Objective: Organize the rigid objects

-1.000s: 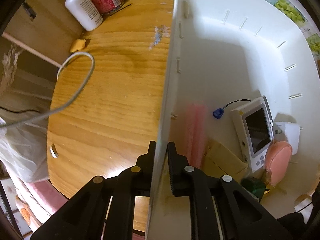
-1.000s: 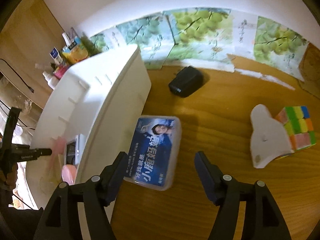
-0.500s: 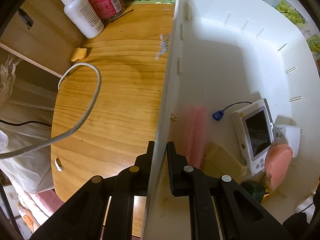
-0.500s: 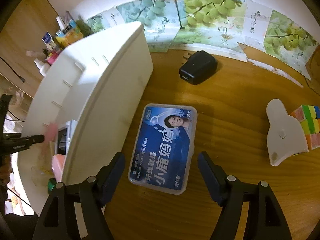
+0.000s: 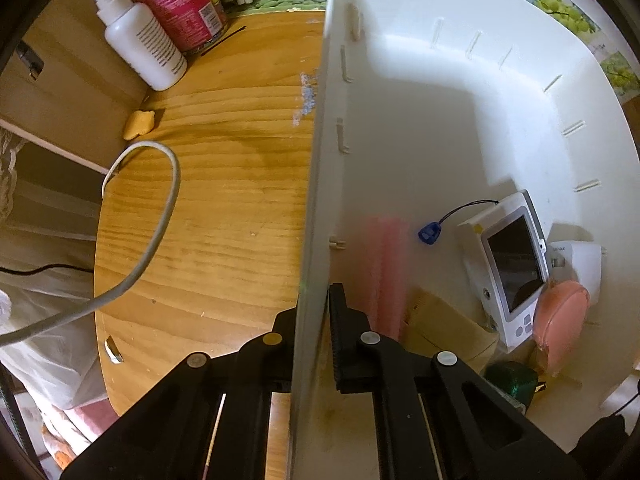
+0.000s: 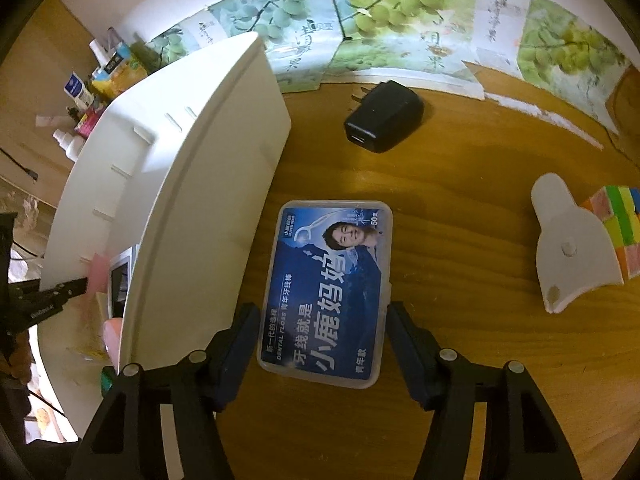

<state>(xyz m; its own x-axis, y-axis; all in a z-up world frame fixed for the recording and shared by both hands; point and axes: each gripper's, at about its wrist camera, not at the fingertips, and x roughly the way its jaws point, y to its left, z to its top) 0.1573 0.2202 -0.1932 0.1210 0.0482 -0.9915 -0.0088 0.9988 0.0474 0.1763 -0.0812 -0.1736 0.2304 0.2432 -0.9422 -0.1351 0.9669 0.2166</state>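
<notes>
A white plastic bin (image 5: 460,120) stands on the wooden table. My left gripper (image 5: 315,300) points straight down and is shut on the bin's left wall (image 5: 320,160), one finger on each side. Inside lie a white device with a dark screen (image 5: 512,264), a pink round case (image 5: 560,328), a blue tag (image 5: 430,234) and a tan box (image 5: 444,328). In the right wrist view a blue dental floss box (image 6: 328,288) lies flat beside the bin (image 6: 192,184). My right gripper (image 6: 322,316) straddles its near end, jaws closing, fingers close to its long sides.
A black charger (image 6: 384,116) lies behind the floss box. To the right are a white plastic piece (image 6: 568,248) and a colour cube (image 6: 616,232). Left of the bin stand a white bottle (image 5: 140,48) and a red can (image 5: 180,8); a grey cable (image 5: 160,216) loops there.
My right gripper has come down over the floss box, which now lies between its fingers, and its jaws have narrowed. My left gripper stays clamped on the bin wall.
</notes>
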